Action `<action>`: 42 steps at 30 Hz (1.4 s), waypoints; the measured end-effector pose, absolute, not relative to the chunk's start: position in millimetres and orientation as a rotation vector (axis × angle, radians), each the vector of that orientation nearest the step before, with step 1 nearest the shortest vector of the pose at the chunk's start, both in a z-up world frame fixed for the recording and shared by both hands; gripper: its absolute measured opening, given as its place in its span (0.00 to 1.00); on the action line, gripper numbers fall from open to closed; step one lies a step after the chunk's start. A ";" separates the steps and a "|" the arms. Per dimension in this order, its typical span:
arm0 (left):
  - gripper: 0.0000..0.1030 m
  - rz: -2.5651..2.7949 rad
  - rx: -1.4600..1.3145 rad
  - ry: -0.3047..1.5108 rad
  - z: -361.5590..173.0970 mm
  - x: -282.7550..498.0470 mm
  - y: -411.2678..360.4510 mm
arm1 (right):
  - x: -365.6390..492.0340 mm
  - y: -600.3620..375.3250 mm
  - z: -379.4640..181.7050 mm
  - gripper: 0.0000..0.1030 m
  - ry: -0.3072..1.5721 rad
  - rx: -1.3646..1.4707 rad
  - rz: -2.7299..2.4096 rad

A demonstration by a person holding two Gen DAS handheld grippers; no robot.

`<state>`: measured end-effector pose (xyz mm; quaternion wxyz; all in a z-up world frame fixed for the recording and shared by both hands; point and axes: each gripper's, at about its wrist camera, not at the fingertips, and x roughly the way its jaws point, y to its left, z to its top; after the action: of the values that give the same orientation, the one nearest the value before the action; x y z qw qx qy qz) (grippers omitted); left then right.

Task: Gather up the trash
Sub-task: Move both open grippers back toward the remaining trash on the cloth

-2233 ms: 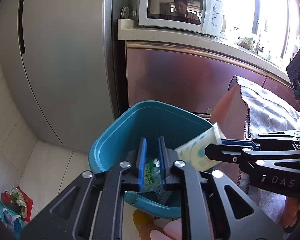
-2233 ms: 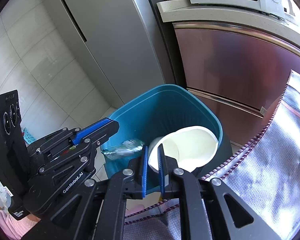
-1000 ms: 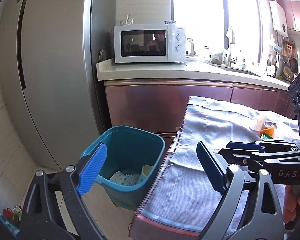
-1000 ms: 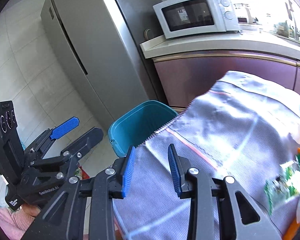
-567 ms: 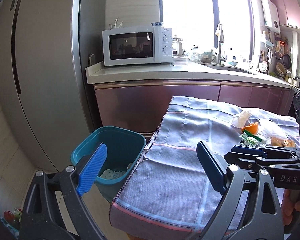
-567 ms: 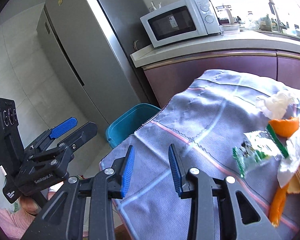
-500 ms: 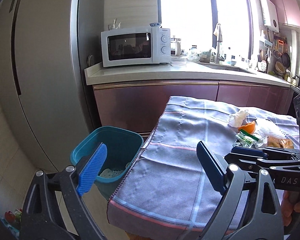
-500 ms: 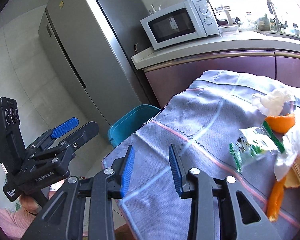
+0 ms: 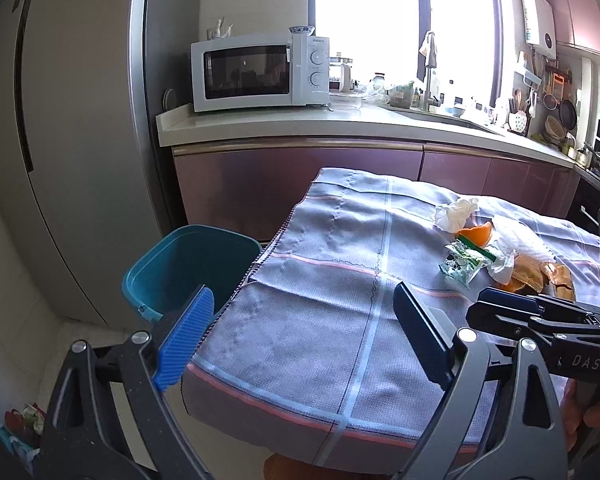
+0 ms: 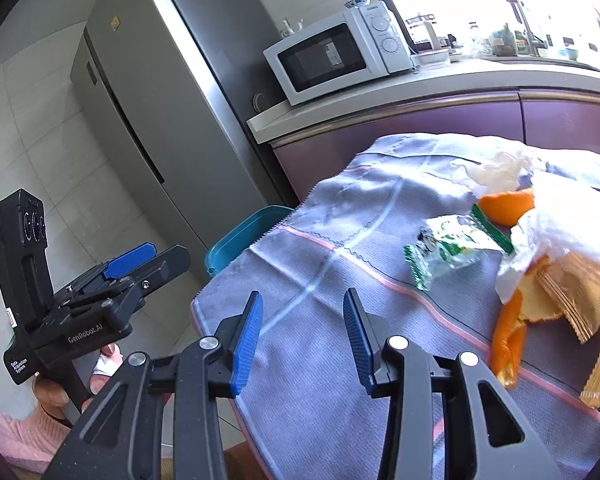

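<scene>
The left hand-held gripper (image 9: 300, 336) hangs over the near end of a desk (image 9: 300, 344) draped in a grey cloth with pink and pale blue stripes; its blue pads are spread wide with only cloth showing between them. The right hand-held gripper (image 10: 302, 332) hovers over the same cloth a little further along, its jaws opening, and nothing sits between its pads.

The trash lies bunched toward the far right part of the desk. A green and white snack wrapper (image 10: 452, 246) is the piece nearest the right hand-held gripper. Just behind it sits a curved orange peel (image 10: 506, 208), with a crumpled white tissue (image 10: 496, 170) beyond that. A white plastic bag (image 10: 540, 240) lies touching the peel, more orange peel (image 10: 508, 338) trails out from under it, and golden crinkled wrappers (image 10: 580, 300) sit at the right edge.

A teal trash bin (image 9: 188, 268) stands on the floor just beside the left edge of the desk, next to a grey refrigerator (image 9: 72, 160). A white microwave (image 9: 260, 72) rests on the kitchen counter behind
</scene>
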<state>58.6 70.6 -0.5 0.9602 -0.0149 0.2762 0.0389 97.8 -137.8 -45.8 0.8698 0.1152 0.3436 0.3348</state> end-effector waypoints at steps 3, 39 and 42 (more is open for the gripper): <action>0.87 0.076 -0.045 0.570 -4.2 62.2 71.6 | 97.4 -144.6 -49.8 0.38 0.728 0.250 0.686; 0.87 -0.122 0.028 0.598 -32.8 137.6 -3.1 | 103.1 -221.3 -38.4 0.41 0.698 0.216 0.486; 0.87 -0.153 0.018 0.610 -33.6 152.9 -6.8 | 113.8 -221.3 -26.6 0.41 0.712 0.176 0.461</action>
<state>152.9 -6.8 -33.6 0.9510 0.0089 0.2998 -0.0754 113.8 -221.3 -26.6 0.9076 0.0855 0.3452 0.2233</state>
